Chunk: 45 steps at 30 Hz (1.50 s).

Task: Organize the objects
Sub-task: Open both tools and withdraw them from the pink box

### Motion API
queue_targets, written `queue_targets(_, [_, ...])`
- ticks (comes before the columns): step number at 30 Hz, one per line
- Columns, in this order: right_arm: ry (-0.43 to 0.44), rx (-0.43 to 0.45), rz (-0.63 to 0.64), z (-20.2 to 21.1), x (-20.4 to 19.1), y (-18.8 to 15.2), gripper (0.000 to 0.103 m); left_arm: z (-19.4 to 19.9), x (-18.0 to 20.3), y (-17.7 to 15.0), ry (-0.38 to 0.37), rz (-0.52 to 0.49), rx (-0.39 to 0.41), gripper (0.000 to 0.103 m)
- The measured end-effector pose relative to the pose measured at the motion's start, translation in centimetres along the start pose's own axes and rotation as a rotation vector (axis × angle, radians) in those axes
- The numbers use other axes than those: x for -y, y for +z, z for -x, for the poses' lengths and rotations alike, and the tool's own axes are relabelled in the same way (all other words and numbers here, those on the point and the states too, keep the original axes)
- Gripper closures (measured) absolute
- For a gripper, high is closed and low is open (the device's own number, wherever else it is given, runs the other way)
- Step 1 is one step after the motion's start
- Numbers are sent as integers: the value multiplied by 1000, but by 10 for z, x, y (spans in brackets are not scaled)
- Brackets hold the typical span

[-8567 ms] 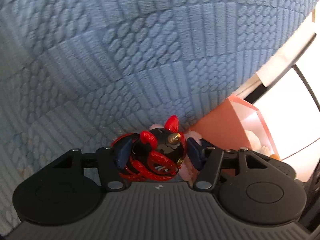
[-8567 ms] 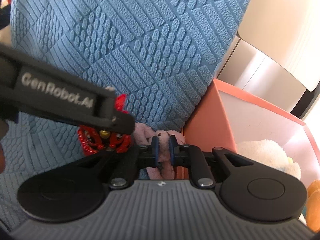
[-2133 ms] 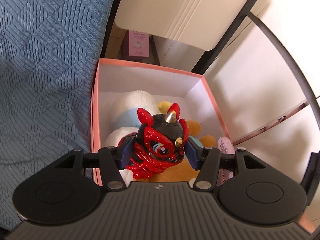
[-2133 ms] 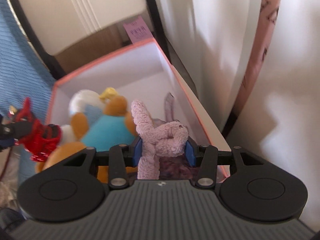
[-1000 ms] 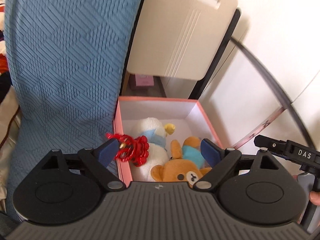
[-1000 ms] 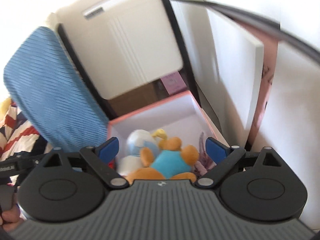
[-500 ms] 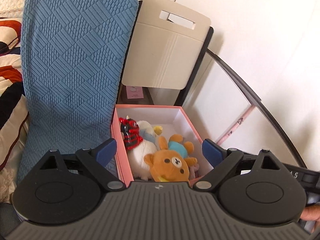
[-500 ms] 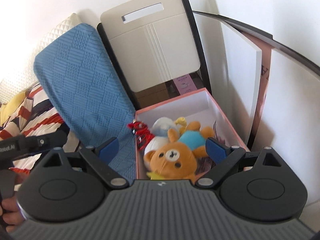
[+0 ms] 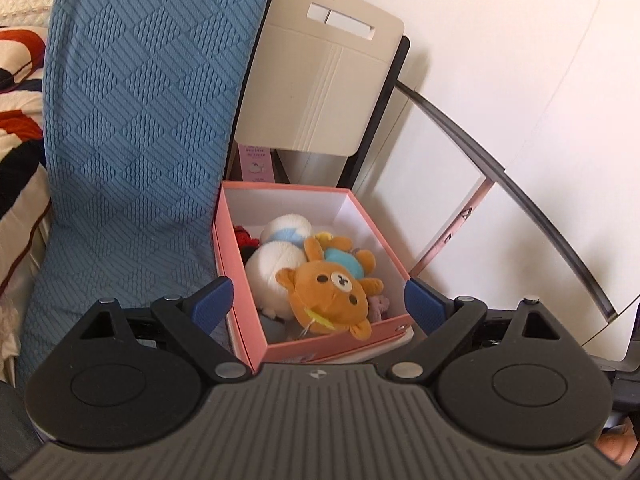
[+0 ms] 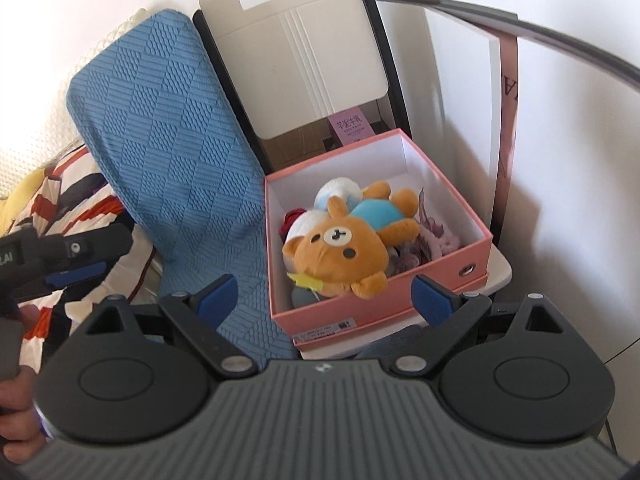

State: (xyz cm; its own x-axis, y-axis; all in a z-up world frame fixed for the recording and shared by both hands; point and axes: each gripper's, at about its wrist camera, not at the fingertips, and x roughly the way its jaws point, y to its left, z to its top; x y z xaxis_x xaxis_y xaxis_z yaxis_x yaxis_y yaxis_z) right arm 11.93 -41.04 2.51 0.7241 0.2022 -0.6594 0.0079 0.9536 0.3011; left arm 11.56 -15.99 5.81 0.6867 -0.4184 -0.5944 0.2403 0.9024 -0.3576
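Left gripper [image 9: 318,304], seen from its own wrist camera: the blue-padded jaws are standing wide apart with nothing between them, framing the pink box [image 9: 256,334] below. Right gripper [image 10: 325,294], from its own camera: jaws likewise spread and gripping nothing.

The pink box is sitting open beside a blue textured cushion [image 9: 140,128], in front of a beige folding chair [image 9: 320,92]. Inside it, a brown bear plush [image 9: 330,286] in a light blue shirt is lying on top, its head toward the near wall. A white plush [image 9: 276,256] is lying beside the bear, toward the cushion side. The red-and-black figurine [image 9: 242,236] is showing only as a small patch against the cushion-side wall, mostly hidden behind the white plush.

The right wrist view is showing what the left one barely does: a pink-purple plush [image 10: 434,238] tucked along the box wall away from the cushion, a metal eyelet and a label on the box's near outer wall, and a pale ledge [image 10: 500,272] under the box. It is also catching the left gripper from the side, held in a person's hand [image 10: 18,420] over a striped cloth [image 10: 72,208]. The left wrist view alone is showing a slice of the other hand [image 9: 618,446] at its lower right corner.
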Motion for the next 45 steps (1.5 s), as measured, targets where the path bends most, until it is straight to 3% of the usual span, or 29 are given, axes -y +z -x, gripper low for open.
queue_targets(15, [-2, -13, 15, -12, 8, -15, 8, -16, -8, -19, 43, 11, 11, 8])
queue_targets(45, [-16, -35, 42, -17, -3, -21, 8, -13, -11, -24, 33, 3, 8, 8])
